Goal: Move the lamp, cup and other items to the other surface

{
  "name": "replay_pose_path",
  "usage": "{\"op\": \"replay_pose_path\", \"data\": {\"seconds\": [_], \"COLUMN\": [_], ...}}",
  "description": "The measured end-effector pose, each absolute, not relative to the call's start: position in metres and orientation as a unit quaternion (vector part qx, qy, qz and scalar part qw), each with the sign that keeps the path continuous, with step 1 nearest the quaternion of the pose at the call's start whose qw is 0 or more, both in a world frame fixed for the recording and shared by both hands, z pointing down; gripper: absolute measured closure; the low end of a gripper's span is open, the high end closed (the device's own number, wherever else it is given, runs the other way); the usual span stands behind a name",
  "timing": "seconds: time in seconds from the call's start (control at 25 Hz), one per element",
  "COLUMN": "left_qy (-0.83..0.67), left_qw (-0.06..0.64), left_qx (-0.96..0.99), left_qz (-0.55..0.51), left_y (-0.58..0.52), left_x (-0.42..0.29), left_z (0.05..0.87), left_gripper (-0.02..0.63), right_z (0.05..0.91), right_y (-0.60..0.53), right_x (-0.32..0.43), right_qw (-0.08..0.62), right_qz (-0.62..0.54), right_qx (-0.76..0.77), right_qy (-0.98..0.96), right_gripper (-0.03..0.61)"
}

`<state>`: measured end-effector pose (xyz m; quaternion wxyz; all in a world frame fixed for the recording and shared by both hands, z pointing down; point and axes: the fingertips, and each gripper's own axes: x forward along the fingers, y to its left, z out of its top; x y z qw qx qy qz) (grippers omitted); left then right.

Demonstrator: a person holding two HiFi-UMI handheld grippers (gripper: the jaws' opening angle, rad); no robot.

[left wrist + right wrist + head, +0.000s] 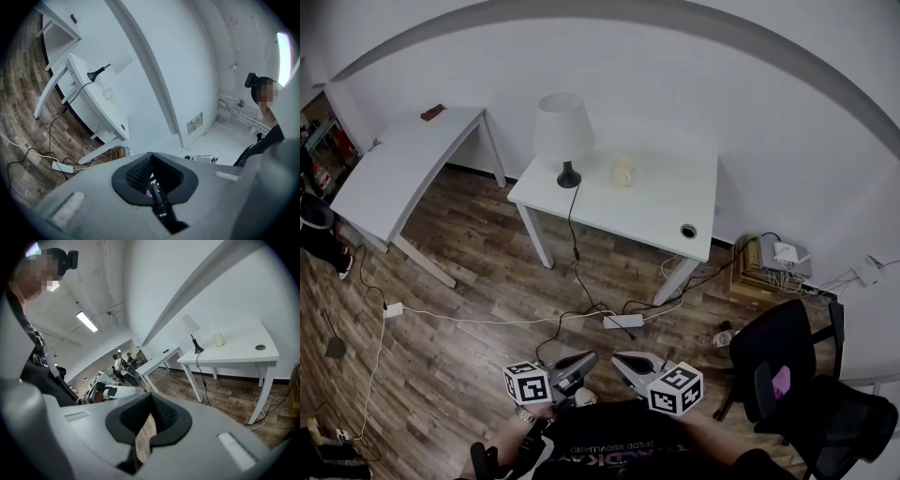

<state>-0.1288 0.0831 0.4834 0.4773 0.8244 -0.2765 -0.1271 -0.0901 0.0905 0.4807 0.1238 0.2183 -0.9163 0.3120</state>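
Jaws on both grippers are pressed together, empty: the left gripper [151, 158] and the right gripper [151, 399] sit low by the person's body in the head view, well apart from the white rectangular table [661, 211]. On that table stand the white-shaded lamp with a black base [562, 131] and, near it, the small cream cup [622, 172]. A dark-rimmed round thing [688, 231] near the table's corner may be a cable hole. Only the right gripper view shows people standing [121, 363] beyond the second white table [159, 361].
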Motion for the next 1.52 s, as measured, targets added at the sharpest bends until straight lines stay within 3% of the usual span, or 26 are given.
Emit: {"op": "replay_pose_path", "data": {"seconds": [1.52], "left_qy": [-0.271], "left_qw": [0.477], "left_qx": [0.819], "left_qz": [-0.168], "left_y": [0.102], "left_x": [-0.166], "left_z": [0.482], "left_gripper": [0.617], "right_z": [0.472], "right_y": [0.099], "right_x": [-0.115], "right_qw": [0.109], "right_qz": [0.312], "right_qx": [0.229], "right_qy": [-0.916], "right_gripper": [0.574]}}
